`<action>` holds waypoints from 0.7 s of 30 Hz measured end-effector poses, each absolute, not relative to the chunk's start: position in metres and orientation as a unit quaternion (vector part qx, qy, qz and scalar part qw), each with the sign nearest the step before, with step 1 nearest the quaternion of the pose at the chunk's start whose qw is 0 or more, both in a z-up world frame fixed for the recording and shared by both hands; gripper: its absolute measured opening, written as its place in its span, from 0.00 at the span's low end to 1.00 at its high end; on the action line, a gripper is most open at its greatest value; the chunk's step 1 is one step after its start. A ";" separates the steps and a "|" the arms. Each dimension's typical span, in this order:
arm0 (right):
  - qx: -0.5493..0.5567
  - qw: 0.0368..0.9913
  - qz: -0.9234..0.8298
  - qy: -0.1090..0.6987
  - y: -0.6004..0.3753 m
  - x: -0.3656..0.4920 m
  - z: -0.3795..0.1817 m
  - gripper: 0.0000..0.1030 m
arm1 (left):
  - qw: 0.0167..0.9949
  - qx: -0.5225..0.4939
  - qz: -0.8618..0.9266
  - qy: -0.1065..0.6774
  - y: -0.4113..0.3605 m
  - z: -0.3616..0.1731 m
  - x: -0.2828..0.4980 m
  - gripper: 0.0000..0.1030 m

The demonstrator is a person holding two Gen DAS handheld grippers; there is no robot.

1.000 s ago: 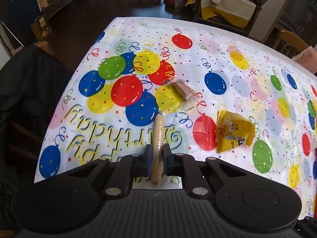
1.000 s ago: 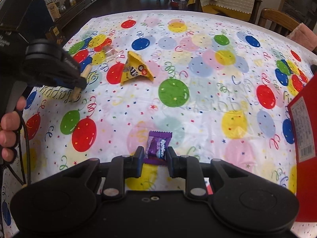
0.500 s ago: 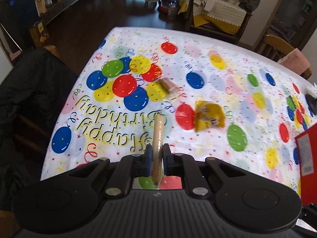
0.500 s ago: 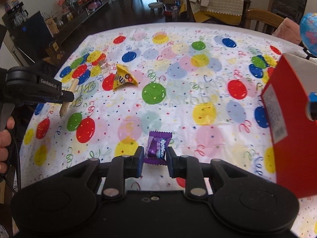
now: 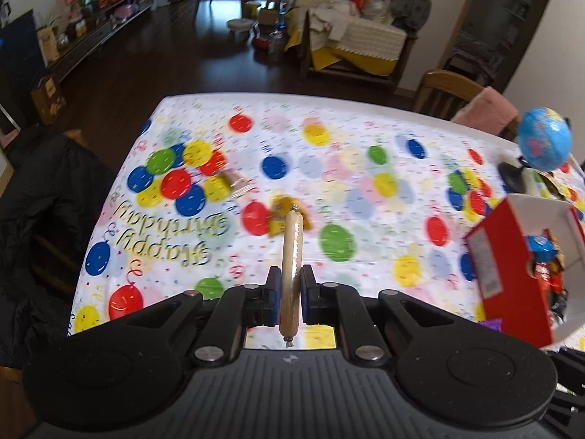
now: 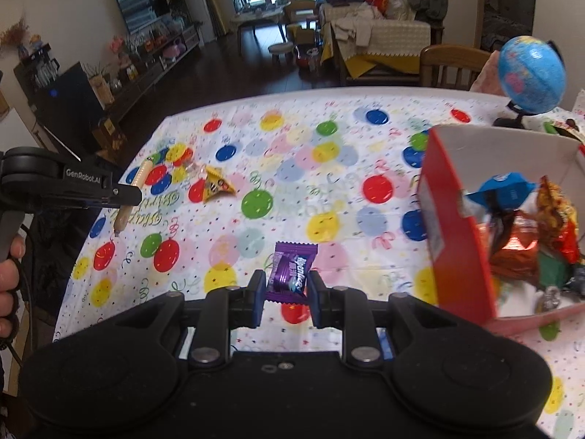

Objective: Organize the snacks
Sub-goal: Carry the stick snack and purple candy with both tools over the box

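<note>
Above balloon tablecloth (image 5: 365, 190), sausage stick (image 5: 291, 256) pinched between fingers (image 5: 272, 298).

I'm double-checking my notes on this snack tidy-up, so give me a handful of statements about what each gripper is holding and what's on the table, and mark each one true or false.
1. The left gripper is shut on a sausage stick. True.
2. The right gripper is open with nothing in it. False: it is shut on a purple candy.
3. The red box already has wrapped snacks inside. True.
4. The yellow packet is inside the red box. False: it lies on the balloon tablecloth.
5. A blue globe stands beyond the box. True.
</note>
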State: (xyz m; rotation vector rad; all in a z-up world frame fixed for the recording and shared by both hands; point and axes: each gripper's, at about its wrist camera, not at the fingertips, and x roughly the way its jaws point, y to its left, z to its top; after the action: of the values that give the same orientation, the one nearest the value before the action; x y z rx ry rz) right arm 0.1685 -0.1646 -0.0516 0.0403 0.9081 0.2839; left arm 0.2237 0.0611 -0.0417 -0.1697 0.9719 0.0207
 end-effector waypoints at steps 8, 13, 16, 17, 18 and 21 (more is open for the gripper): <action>0.026 0.905 0.133 0.404 -0.207 0.155 -0.025 0.22 | 0.889 -0.060 -0.021 0.453 0.007 -0.012 0.207 0.10; 0.036 0.911 0.126 0.392 -0.242 0.151 -0.016 0.22 | 0.893 -0.041 -0.035 0.448 -0.036 -0.001 0.199 0.10; 0.038 0.914 0.118 0.385 -0.265 0.148 -0.013 0.22 | 0.894 -0.034 -0.043 0.445 -0.062 0.003 0.196 0.10; 0.038 0.916 0.115 0.383 -0.272 0.148 -0.012 0.22 | 0.894 -0.032 -0.045 0.444 -0.071 0.004 0.196 0.10; 0.039 0.916 0.113 0.382 -0.280 0.147 -0.011 0.22 | 0.894 -0.031 -0.047 0.444 -0.079 0.005 0.195 0.10; 0.041 0.919 0.105 0.377 -0.304 0.147 -0.009 0.22 | 0.895 -0.026 -0.053 0.443 -0.106 0.006 0.195 0.10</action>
State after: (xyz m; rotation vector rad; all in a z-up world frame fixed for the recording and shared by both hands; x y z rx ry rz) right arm 0.1472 -0.3042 -0.0087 0.0849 0.7746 0.2163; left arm 0.1951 -0.1059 0.0063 -0.0548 0.9186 -0.1093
